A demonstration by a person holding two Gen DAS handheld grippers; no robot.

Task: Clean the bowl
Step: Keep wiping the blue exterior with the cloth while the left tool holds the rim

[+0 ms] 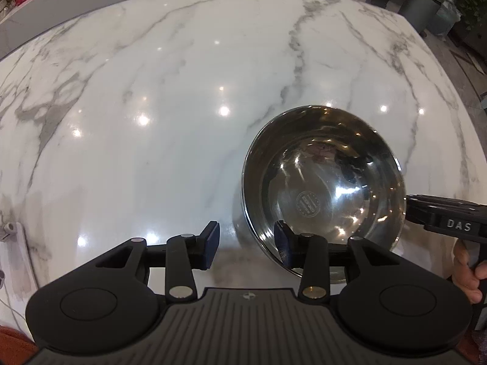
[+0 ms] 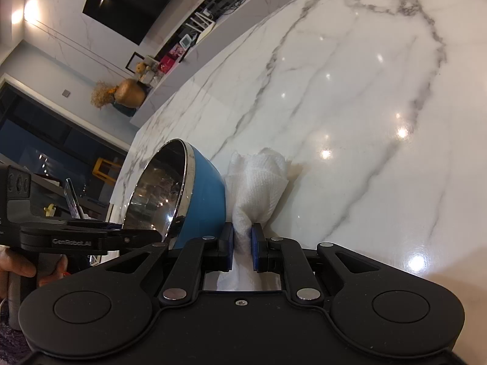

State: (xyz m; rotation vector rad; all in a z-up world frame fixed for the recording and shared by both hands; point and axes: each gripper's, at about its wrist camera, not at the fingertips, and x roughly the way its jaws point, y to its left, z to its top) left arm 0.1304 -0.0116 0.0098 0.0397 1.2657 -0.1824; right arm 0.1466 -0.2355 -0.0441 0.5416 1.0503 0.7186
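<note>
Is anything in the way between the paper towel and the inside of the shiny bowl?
Nothing visible blocks it. The right gripper pinches the white crumpled paper towel just beside the blue-sided steel bowl, outside its wall. The bowl's shiny inside holds nothing visible.

both handheld rigs are matte black plastic: the left gripper [image 1: 246, 245] and right gripper [image 2: 242, 247] each have two round discs on a ribbed base, linkage arms with shiny silver rivets, and dark blue pads [image 2: 255, 245] on the fingertips. white "das" lettering on one side, faint "genrobot.ai" on the other, one tiny screw mid-base.
</note>
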